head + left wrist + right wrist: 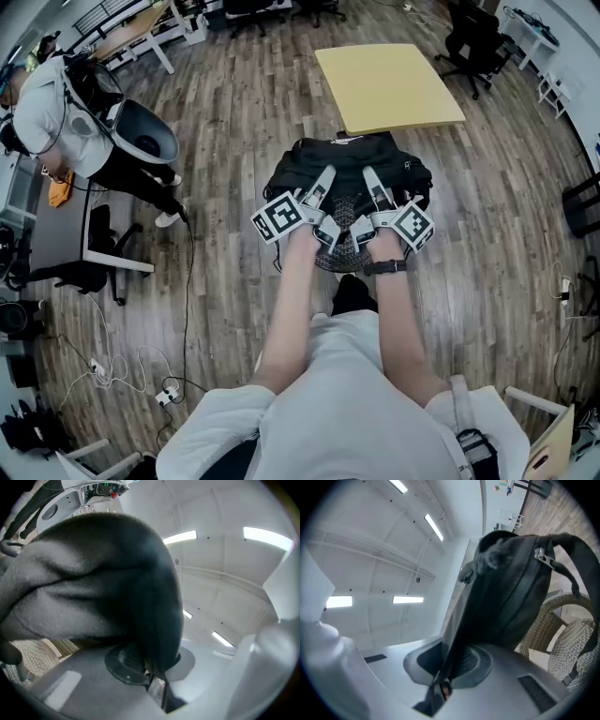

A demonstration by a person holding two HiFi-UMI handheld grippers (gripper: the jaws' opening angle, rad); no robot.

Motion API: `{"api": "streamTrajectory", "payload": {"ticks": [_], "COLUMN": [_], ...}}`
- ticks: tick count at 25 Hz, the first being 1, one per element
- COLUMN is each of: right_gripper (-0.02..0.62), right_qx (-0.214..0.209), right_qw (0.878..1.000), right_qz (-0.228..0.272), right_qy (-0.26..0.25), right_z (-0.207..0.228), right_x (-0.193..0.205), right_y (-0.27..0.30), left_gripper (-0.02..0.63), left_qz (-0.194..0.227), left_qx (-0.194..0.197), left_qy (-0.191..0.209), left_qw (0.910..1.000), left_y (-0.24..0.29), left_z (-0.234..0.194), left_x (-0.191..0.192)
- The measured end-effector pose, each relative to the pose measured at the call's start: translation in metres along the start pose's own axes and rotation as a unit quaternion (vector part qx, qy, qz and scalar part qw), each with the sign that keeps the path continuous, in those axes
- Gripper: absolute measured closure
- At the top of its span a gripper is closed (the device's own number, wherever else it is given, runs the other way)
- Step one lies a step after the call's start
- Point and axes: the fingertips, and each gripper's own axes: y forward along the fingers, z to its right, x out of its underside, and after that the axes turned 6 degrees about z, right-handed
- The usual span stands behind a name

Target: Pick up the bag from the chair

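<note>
Left gripper (pixel 319 185) and right gripper (pixel 373 185), held side by side on outstretched forearms, both reach into the near edge of a black backpack (pixel 349 161). In the left gripper view the jaws are closed on a thick fold of the backpack's dark fabric (pixel 154 634), which bulges up over most of the frame. In the right gripper view the jaws are pinched together on a narrow edge of the backpack (pixel 450 663), with its zipper and a shoulder strap (pixel 574 569) showing to the right. The backpack lies over a woven wicker chair (pixel 339 255), directly in front of the person; whether it rests on the seat cannot be told. A dark watch (pixel 385 267) bands the right wrist. Beyond the backpack stands a yellow table top (pixel 389 86) on a wooden plank floor (pixel 234 122). A second person (pixel 56 112) sits at far left.
</note>
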Motion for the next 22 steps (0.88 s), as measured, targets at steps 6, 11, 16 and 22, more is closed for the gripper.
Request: {"api": "streamTrajectory", "payload": {"ticks": [6,11,16,22], "right_gripper": [0.561,0.560,0.561,0.561], "right_qx": [-0.018,-0.038,-0.054,-0.060], "right_qw": [0.999,0.998,0.996,0.996], "right_qz": [-0.003,0.002,0.005,0.005], "right_qy": [-0.026,-0.042,-0.066,-0.071], "right_z": [-0.026,-0.050,-0.068,-0.074], "right_x": [-0.007,-0.017,-0.024,-0.027], "right_y": [0.004,0.011,0.013,0.014], "left_gripper": [0.571,0.571,0.571,0.571], "left_qz": [0.009,0.017,0.025,0.030], "left_qx": [0.024,0.046,0.062,0.068], "left_qy": [0.006,0.017,0.024,0.028], "left_qw": [0.9997,0.9986,0.9975,0.9969], "left_y": [0.004,0.009,0.011,0.011], "left_z": [0.023,0.046,0.061,0.067], "left_x": [-0.010,-0.023,-0.030,-0.031]}}
